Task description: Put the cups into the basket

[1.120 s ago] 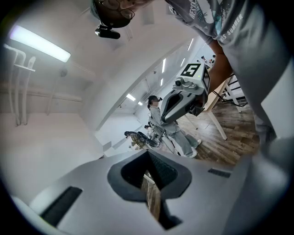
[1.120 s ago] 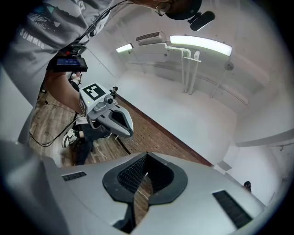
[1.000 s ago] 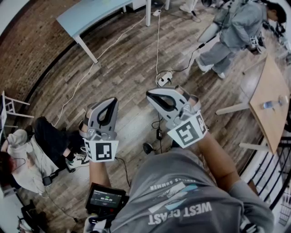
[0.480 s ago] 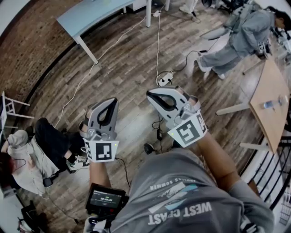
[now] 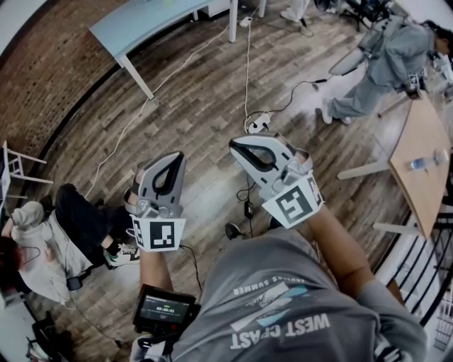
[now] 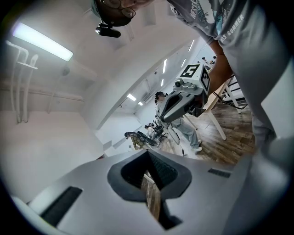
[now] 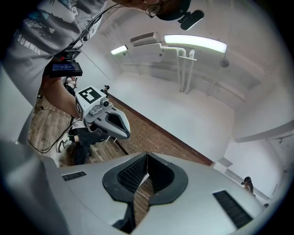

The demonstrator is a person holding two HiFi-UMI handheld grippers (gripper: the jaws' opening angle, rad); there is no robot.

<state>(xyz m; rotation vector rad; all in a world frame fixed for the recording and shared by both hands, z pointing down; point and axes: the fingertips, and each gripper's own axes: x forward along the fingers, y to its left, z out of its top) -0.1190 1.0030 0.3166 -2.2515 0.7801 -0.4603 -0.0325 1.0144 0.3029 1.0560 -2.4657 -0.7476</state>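
No cup and no basket shows in any view. In the head view I hold both grippers in front of my chest over a wooden floor. My left gripper is shut with nothing between its jaws. My right gripper is likewise shut and empty. In the left gripper view the left gripper's jaws meet at their tips, and the right gripper hangs beyond them. In the right gripper view the right gripper's jaws are closed, with the left gripper off to the left.
A pale blue table stands at the back. A wooden table with a bottle is at the right. Cables and a power strip lie on the floor. One person sits at the left, another walks at the back right.
The person at the back right has stepped further to the right. Both grippers have stayed almost still and shut.
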